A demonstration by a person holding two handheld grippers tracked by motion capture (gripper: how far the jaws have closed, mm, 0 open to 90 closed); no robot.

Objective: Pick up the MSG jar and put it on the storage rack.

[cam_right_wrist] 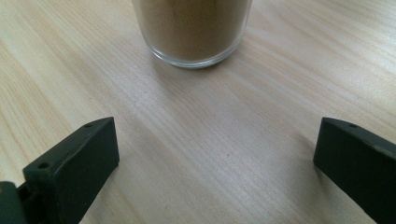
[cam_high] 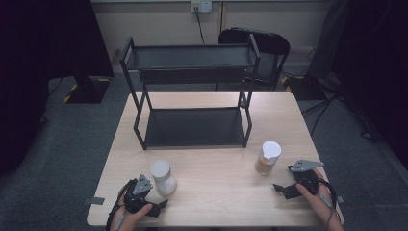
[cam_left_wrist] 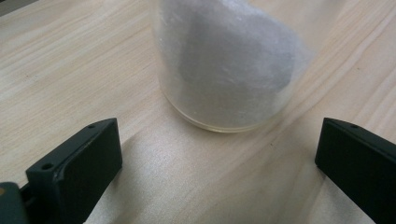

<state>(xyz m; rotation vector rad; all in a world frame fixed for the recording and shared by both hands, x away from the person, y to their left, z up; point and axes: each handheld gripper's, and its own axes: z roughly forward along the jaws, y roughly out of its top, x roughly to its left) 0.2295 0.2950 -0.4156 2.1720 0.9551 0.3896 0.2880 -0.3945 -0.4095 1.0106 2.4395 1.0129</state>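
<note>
A glass jar of white powder (cam_high: pixel 162 177) with a white lid stands near the table's front left; in the left gripper view the white jar (cam_left_wrist: pixel 226 65) rises just ahead of the jaws. My left gripper (cam_high: pixel 156 204) (cam_left_wrist: pixel 217 163) rests low beside it, open, nothing between its jaws. A jar of brown powder (cam_high: pixel 267 158) with a white lid stands at the front right; its glass base (cam_right_wrist: pixel 194 30) sits ahead of my right gripper (cam_high: pixel 284 188) (cam_right_wrist: pixel 215 161), which is open and apart from it.
A black two-tier metal shelf rack (cam_high: pixel 192 91) stands at the back of the wooden table (cam_high: pixel 216 192), both tiers bare. A black chair (cam_high: pixel 260 45) is behind the table. Cables lie on the grey floor at the right.
</note>
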